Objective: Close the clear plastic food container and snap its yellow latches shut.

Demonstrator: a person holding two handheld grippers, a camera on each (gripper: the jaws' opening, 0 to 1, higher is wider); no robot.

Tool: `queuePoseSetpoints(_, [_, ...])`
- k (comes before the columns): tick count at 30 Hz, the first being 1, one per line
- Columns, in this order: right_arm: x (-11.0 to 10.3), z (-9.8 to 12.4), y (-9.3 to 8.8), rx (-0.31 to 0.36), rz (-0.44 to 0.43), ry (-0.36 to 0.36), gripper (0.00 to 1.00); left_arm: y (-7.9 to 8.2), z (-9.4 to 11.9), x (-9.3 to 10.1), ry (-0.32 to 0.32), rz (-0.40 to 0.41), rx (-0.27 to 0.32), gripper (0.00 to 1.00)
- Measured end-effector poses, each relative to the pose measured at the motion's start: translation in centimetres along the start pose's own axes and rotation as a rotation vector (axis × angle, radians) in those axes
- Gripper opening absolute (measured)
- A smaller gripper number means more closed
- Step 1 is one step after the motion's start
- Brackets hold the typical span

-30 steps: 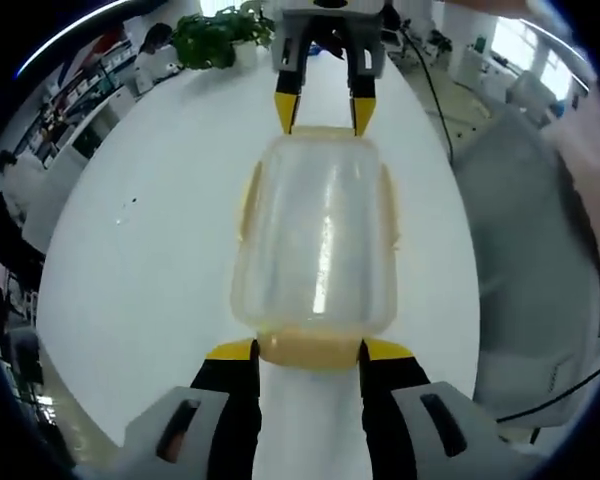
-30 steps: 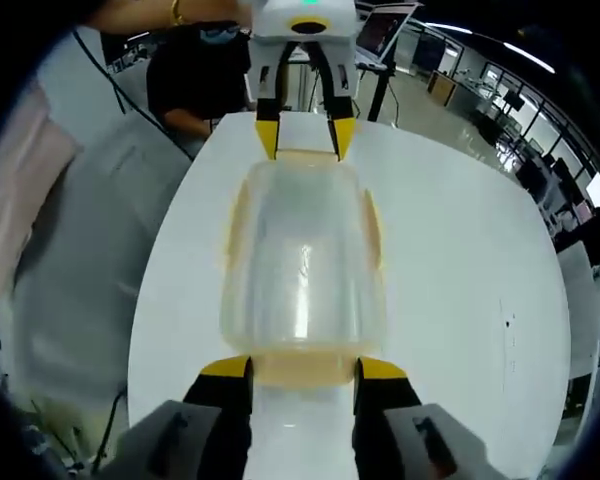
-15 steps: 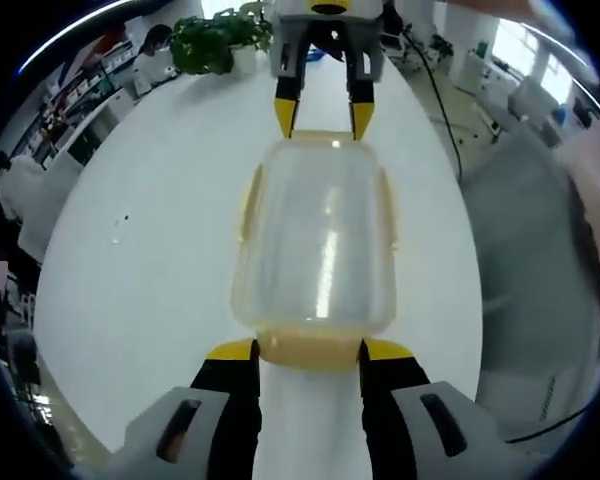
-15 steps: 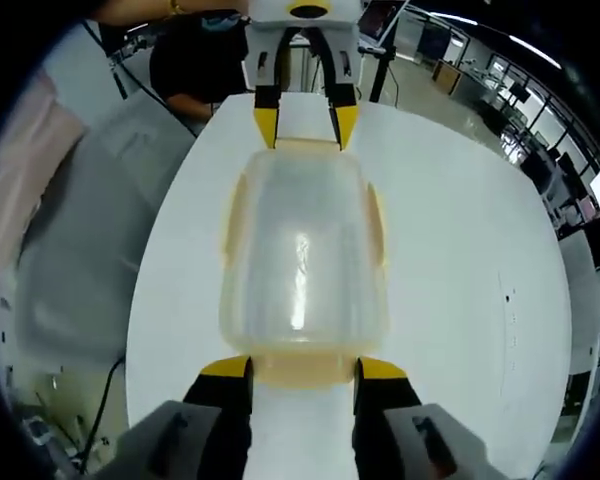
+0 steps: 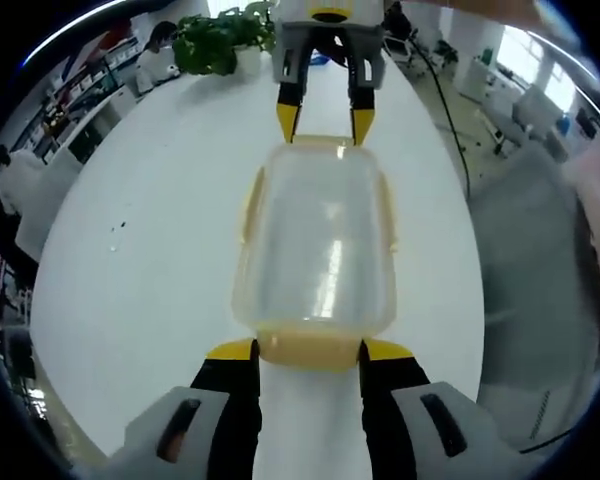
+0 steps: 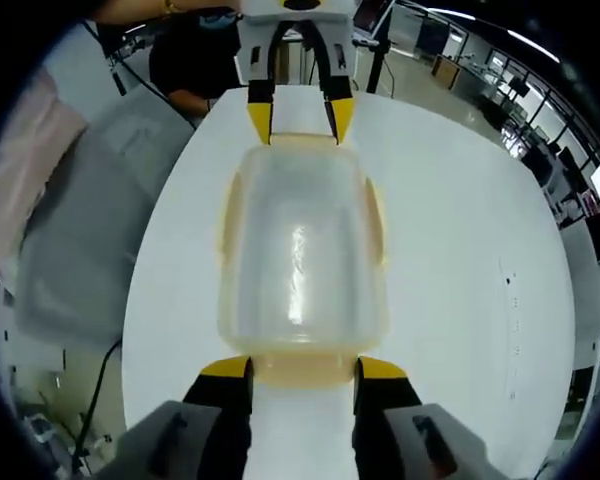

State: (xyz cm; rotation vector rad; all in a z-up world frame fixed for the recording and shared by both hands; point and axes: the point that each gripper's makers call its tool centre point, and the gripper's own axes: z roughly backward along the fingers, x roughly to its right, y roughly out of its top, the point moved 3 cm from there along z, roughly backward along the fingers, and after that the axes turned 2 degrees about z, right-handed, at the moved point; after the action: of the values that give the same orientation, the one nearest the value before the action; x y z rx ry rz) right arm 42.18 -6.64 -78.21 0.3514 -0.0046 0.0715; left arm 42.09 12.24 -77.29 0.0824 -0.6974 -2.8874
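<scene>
The clear plastic container point(image 5: 318, 235) lies flat on the white table point(image 5: 150, 250), a rounded rectangle with soft corners, its lid on and its cloudy surface catching a long streak of light. Pale yellow latches point(image 5: 250, 200) run along its long sides and across both short ends; whether they are snapped down I cannot tell.

At the near short end in the left gripper view, the left gripper point(image 5: 310, 350) has its yellow-tipped black jaws spread about as wide as the end latch, one tip at each corner of it. At the far end, the right gripper point(image 5: 325, 122) mirrors that, its tapered yellow tips pointing down at the lid's edge, jaws apart.

The right gripper view shows the same from the other end: yellow tips flank the near latch, and the left gripper meets the far rim.

The table is smooth, glossy and round-edged. Beyond it stands a leafy green plant point(image 5: 215, 38).
</scene>
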Motion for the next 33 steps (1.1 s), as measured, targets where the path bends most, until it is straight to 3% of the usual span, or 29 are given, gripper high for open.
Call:
queuePoseSetpoints(14, [0.4, -1.5, -0.4, -0.028, -0.008, 0.03, 0.37, -0.5, -1.2, -0.5, -0.029, 0.014, -0.004, 0.36])
queuePoseSetpoints(33, [0.0, -2.3, -0.5, -0.005, -0.035, 0.043, 0.37, -1.4, -2.2, -0.4, -0.044, 0.018, -0.011, 0.37])
